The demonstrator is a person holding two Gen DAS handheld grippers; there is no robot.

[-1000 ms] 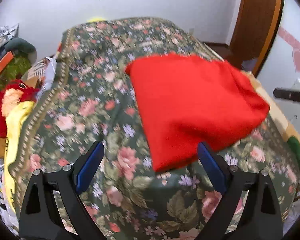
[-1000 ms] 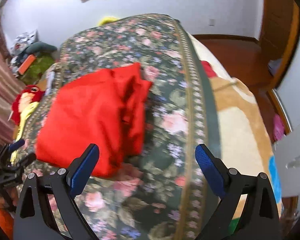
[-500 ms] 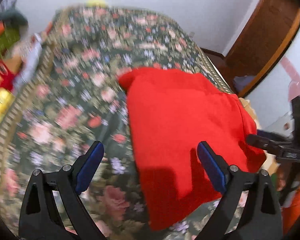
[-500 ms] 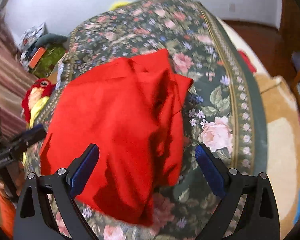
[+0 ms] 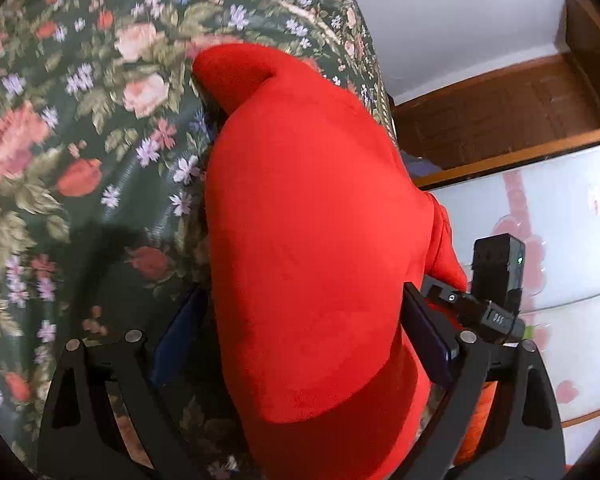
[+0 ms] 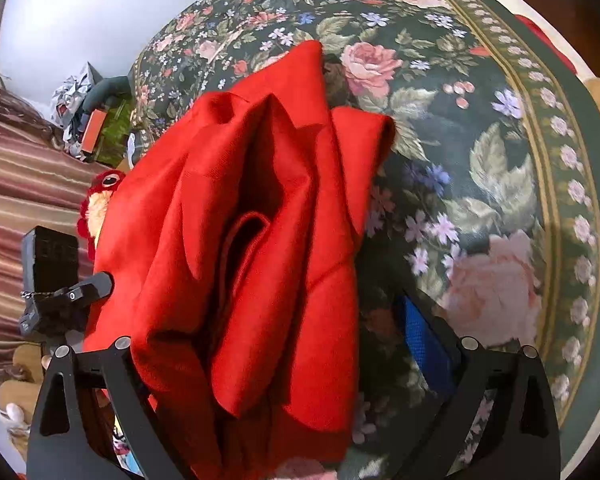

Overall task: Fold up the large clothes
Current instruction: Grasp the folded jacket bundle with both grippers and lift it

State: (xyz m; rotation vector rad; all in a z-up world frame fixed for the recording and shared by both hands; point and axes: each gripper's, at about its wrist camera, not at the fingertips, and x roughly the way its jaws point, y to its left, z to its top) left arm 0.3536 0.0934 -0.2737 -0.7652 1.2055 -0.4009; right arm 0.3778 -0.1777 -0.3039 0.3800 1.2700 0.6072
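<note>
A folded red garment (image 5: 312, 208) lies on the floral bedspread (image 5: 80, 152) near its front edge. My left gripper (image 5: 304, 340) is open, its blue-padded fingers (image 5: 176, 332) standing on either side of the garment's smooth folded end. In the right wrist view the same garment (image 6: 260, 208) shows its layered, open edges. My right gripper (image 6: 280, 352) is open too and straddles that end; one blue pad (image 6: 424, 340) shows on the right, while cloth hides the other finger. Each gripper appears in the other's view, at the garment's opposite side.
The bedspread's bordered edge (image 6: 556, 184) runs along the right, with a beige blanket beyond it. A red plush toy (image 6: 104, 188), a striped curtain (image 6: 16, 184) and clutter sit at the left. A wooden frame (image 5: 500, 120) and white panel (image 5: 548, 216) stand past the bed.
Both grippers have come down and forward from a little above the bed, so the red garment now lies between each pair of fingers. The jaws stay as wide as before.
</note>
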